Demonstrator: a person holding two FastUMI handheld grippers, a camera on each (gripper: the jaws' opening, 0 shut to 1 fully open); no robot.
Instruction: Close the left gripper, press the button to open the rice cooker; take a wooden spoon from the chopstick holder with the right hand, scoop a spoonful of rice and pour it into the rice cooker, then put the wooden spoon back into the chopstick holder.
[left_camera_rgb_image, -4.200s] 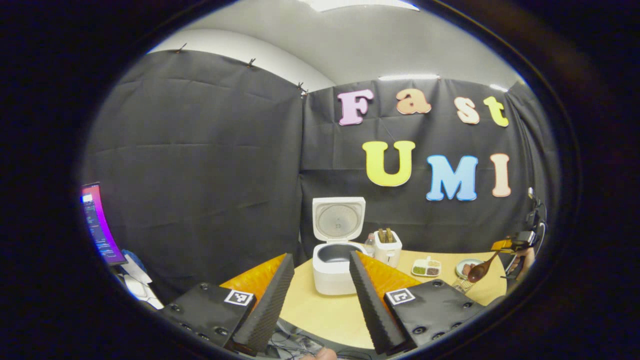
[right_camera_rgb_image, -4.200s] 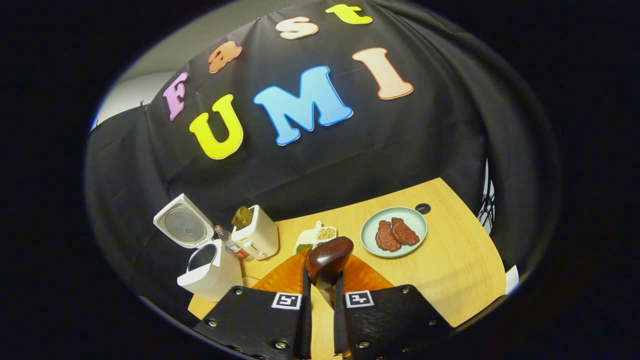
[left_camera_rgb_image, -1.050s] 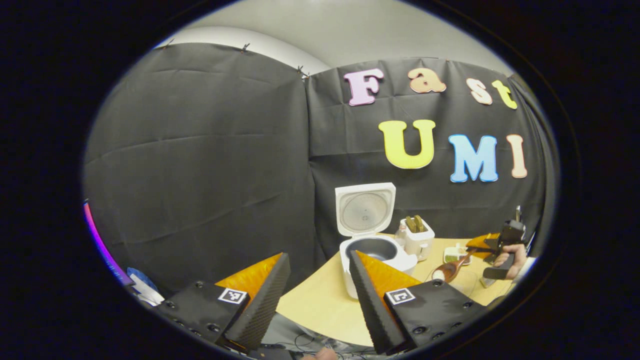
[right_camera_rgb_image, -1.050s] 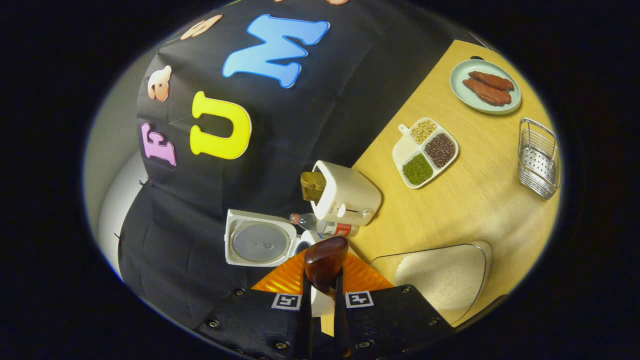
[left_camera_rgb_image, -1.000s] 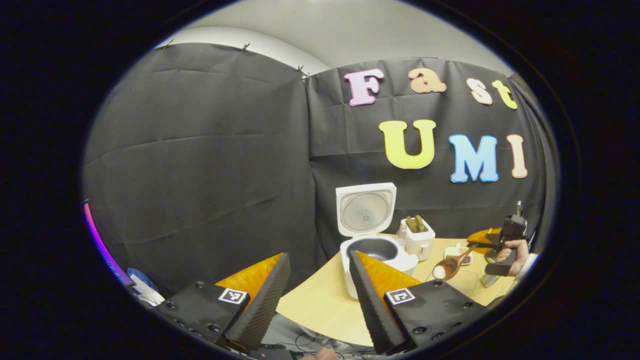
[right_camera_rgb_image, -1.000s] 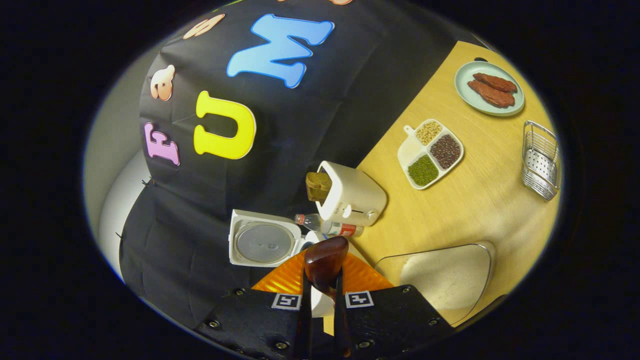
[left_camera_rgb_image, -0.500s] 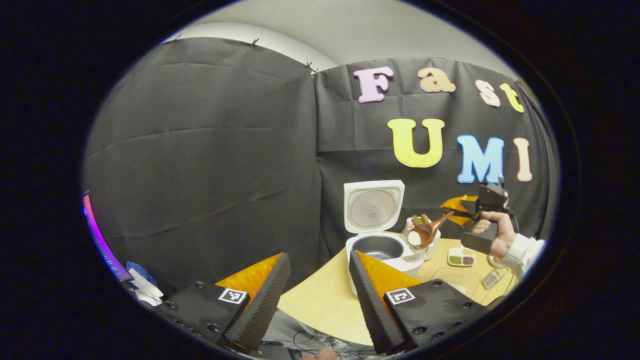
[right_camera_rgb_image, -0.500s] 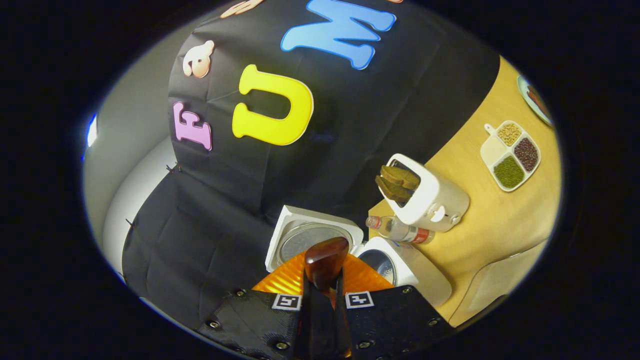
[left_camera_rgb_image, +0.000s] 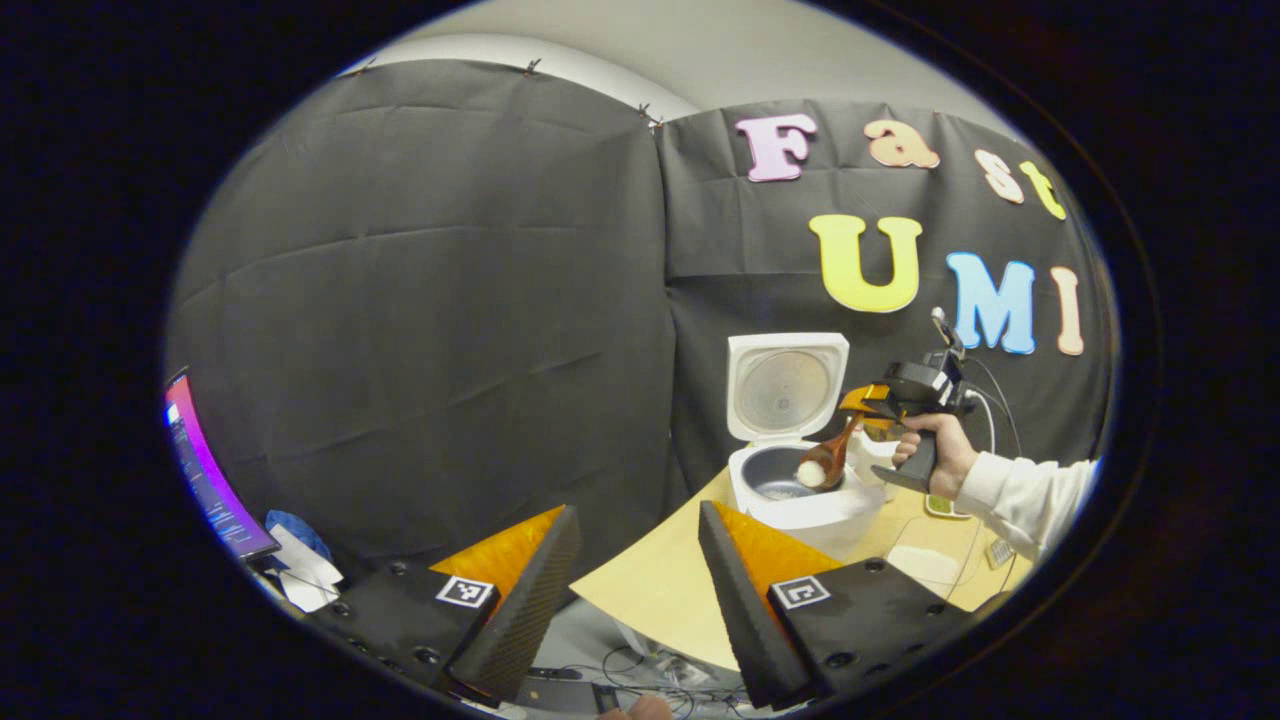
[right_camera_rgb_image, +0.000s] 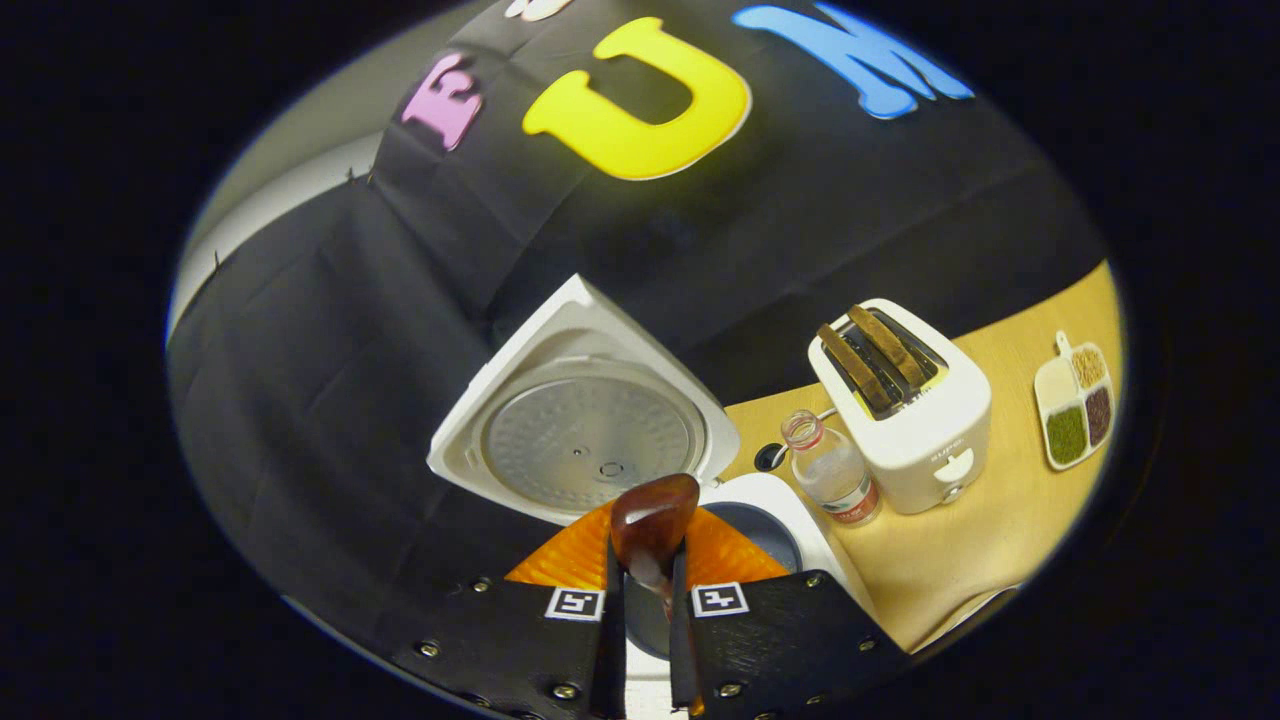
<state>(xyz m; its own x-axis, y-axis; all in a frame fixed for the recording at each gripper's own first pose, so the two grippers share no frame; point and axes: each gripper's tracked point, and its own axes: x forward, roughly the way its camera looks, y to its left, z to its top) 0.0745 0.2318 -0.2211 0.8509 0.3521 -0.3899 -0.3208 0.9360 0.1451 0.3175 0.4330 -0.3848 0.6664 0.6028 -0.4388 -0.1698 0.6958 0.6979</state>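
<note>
Your right gripper (right_camera_rgb_image: 640, 590) pinches the wooden spoon (right_camera_rgb_image: 652, 525) by its handle, both fingers pressed against it. In the right gripper view the spoon's glossy dark brown bowl shows from the back, rising just ahead of the fingertips. Directly beyond and below it sits the rice cooker (right_camera_rgb_image: 770, 525), white with a dark inner pot, its square lid (right_camera_rgb_image: 585, 430) tipped up and showing a round grey metal inner plate.

In the left gripper view the same right gripper (left_camera_rgb_image: 868, 402) appears farther off, ahead and to the right, held by a hand (left_camera_rgb_image: 935, 455) in a white sleeve (left_camera_rgb_image: 1020, 490). There the spoon (left_camera_rgb_image: 825, 462) slopes down from the gripper, its bowl over the open pot and carrying a small white mound of rice (left_camera_rgb_image: 808, 474). The cooker (left_camera_rgb_image: 800, 495) stands on a pale wooden table (left_camera_rgb_image: 650, 590), lid upright behind the pot.

Your left gripper (left_camera_rgb_image: 635, 590) is spread wide with nothing between its fingers, well short of the cooker and low, near the table's edge.

To the right of the spoon in the right gripper view stand a clear plastic bottle (right_camera_rgb_image: 832, 470), uncapped, then a white toaster (right_camera_rgb_image: 915, 420) with two brown slices in its slots, then a divided tray (right_camera_rgb_image: 1075, 400) of green, dark and pale grains.

At the far left of the left gripper view, a lit screen (left_camera_rgb_image: 205, 470) leans at the edge.
</note>
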